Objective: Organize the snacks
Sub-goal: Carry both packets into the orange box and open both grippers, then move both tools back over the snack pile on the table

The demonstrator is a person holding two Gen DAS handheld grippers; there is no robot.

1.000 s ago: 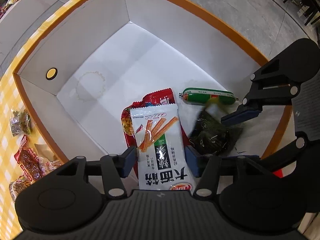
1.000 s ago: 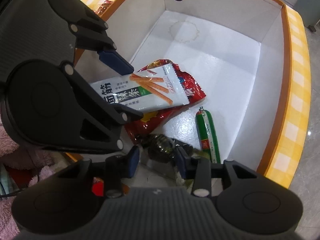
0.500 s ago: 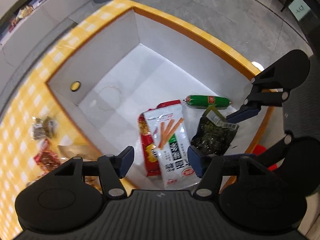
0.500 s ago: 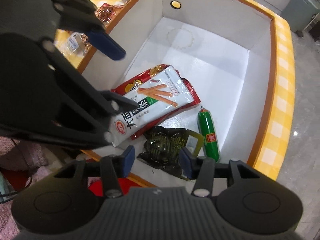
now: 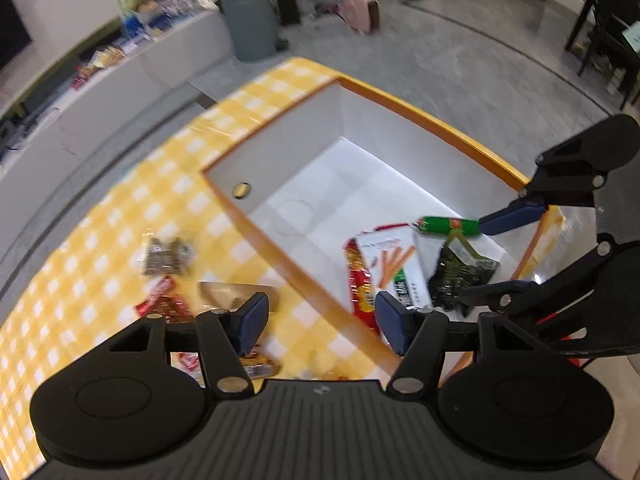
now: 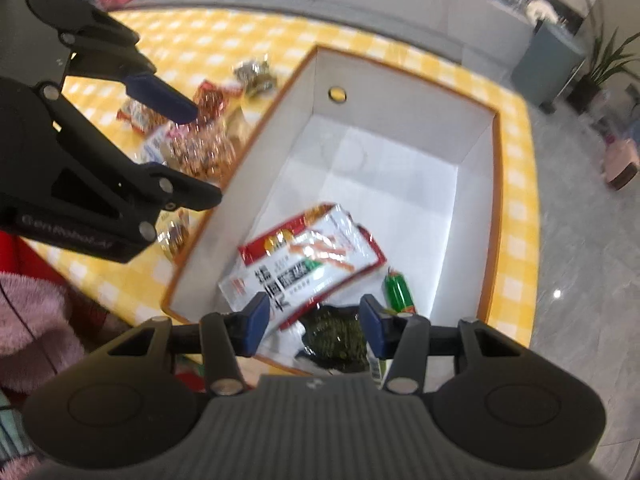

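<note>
An open white box with an orange rim (image 5: 420,114) (image 6: 496,200) stands on the yellow checked table. In its near end lie a white stick-snack packet (image 5: 394,264) (image 6: 304,264) on a red packet (image 5: 360,284), a green sausage (image 5: 448,226) (image 6: 398,290) and a dark seaweed packet (image 5: 460,276) (image 6: 336,336). My left gripper (image 5: 322,322) (image 6: 188,150) hangs open and empty above the box's left rim. My right gripper (image 6: 314,322) (image 5: 496,256) is open too, high over the seaweed packet and touching nothing.
Several loose snack packets lie on the tablecloth left of the box: a dark one (image 5: 168,254), a red one (image 5: 160,304), a clear one (image 5: 232,294) and a cluster (image 6: 192,136). A grey bin (image 5: 248,24) and a low counter stand beyond the table. A pink fluffy sleeve (image 6: 36,320) is at the near left.
Both grippers opened and let go, the left of the white packet, the right of the seaweed packet. Both then rose out of the box. The left also swung towards the loose snacks.
</note>
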